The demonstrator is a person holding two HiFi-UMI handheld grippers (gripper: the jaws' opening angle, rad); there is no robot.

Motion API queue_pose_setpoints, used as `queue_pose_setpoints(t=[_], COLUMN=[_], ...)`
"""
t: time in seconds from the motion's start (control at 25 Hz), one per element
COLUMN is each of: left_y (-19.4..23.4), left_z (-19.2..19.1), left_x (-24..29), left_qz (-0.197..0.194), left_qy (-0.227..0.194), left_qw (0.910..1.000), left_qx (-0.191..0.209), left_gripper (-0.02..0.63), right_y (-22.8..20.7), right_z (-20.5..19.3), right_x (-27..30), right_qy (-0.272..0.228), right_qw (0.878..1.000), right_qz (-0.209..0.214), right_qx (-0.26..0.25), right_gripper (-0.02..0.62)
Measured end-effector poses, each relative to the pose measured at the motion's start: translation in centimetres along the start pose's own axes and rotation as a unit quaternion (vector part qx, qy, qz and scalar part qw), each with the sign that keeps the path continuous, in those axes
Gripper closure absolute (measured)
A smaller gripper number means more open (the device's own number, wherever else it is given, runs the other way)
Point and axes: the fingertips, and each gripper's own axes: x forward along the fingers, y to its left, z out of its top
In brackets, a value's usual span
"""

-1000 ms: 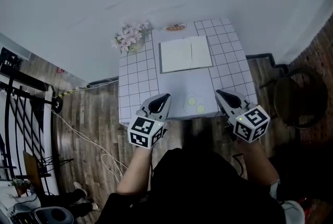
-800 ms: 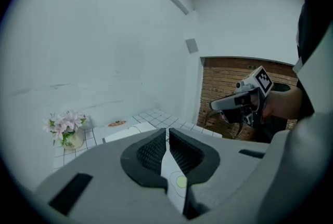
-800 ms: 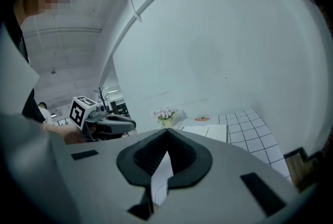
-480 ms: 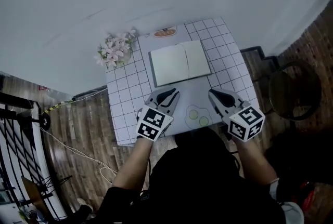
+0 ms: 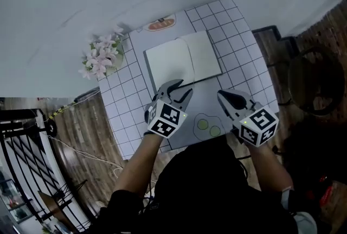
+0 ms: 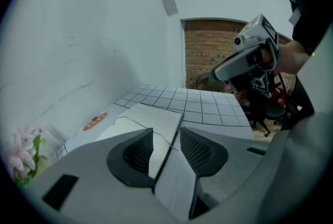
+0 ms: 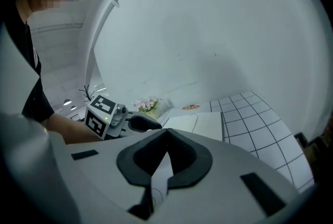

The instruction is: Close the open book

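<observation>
Open book (image 5: 181, 59), left gripper (image 5: 181, 88) opening, empty, right gripper (image 5: 221, 95) closed, empty, flowers (image 5: 99, 58) in vase (image 5: 113, 64)

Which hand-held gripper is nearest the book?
Left hand-held gripper: opening jaws, gripping nothing, at the book's near edge; the shut right hand-held gripper hangs back.

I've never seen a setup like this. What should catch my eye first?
An open book with blank white pages lies in the middle of the checked table, pink flowers at its far left corner. The left gripper, jaws opening with nothing between them, points at the book's near edge; the right gripper hangs shut beside it.
</observation>
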Motion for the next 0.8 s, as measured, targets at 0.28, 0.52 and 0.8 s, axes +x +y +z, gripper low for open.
queue_pose_setpoints(t=[0.28,0.52,0.8], left_y=[0.0,-0.5,0.0], left_z=[-2.2,-4.2,-5.4], left_x=[6.6,9.4,10.6], left_qz=[-0.026,-0.048,-0.059], left_qy=[0.046,0.099,0.141], left_qw=[0.9963,0.9897,0.9806], left_qx=[0.067,0.092,0.123], left_gripper=[0.417,0.366,0.365], right_y=[-4.5,-5.3,-5.5], right_z=[-2.7,-3.2,-1.8], right_x=[1.6,1.3,1.0], right_qy=[0.01,0.016,0.008], right_qw=[0.999,0.998,0.997], right_qz=[-0.022,-0.029,-0.031], right_qx=[0.048,0.062,0.069], right_gripper=[0.592,0.591,0.592])
